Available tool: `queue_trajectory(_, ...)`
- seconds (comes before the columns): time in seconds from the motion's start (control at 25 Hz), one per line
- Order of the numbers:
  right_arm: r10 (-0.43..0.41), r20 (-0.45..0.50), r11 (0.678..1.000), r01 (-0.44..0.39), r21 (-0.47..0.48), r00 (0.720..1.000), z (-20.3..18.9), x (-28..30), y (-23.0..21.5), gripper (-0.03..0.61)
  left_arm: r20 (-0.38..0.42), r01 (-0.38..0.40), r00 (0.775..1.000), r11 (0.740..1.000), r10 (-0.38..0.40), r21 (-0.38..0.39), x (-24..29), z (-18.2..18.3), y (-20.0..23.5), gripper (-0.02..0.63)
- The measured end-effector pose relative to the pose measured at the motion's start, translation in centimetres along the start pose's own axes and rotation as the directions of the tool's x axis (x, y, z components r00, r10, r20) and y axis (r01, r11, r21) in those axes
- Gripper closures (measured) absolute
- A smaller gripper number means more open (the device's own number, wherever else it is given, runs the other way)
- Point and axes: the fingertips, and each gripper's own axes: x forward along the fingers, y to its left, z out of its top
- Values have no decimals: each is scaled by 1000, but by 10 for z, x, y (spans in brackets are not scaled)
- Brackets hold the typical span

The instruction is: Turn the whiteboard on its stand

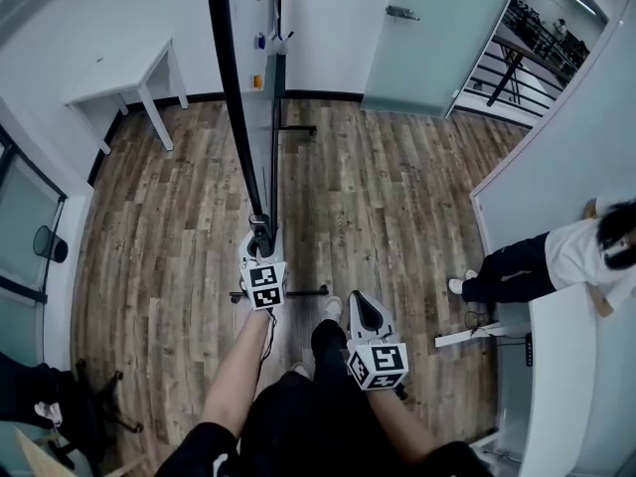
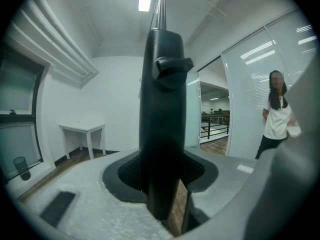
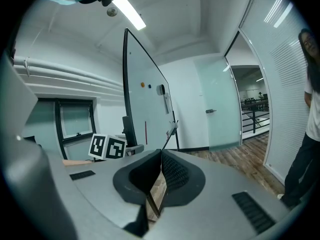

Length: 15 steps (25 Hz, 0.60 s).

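The whiteboard [image 1: 231, 97] is seen from above, edge-on, as a long black frame that runs from the top of the head view down to the left gripper [image 1: 260, 238]. It is carried by its stand [image 1: 294, 128], whose feet are placed on the wooden floor [image 1: 397, 197]. In the left gripper view, the dark upright bar of the whiteboard [image 2: 162, 109] is found between the two jaws of the left gripper [image 2: 162, 176], and the pads are pressed on it from both sides, so the frame is pinched at its near end.

The right gripper [image 1: 360, 304] is held lower and to the right, apart from the board. In its own view the jaws of the right gripper [image 3: 161, 154] are pressed together at the tips and nothing is held between them. The white face of the whiteboard [image 3: 147, 109] is seen there to the left, standing upright.

A white table [image 1: 119, 73] is placed at the far wall. A person [image 1: 556, 256] is seen at the right side of the room.
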Motion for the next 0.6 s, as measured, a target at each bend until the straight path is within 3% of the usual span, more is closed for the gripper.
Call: queue_trajectory(0.6, -21, -33, 1000, 21, 17, 999, -15, -46, 13, 565, -15, -10, 1000, 1000, 10, 9, -33, -9, -2, 436)
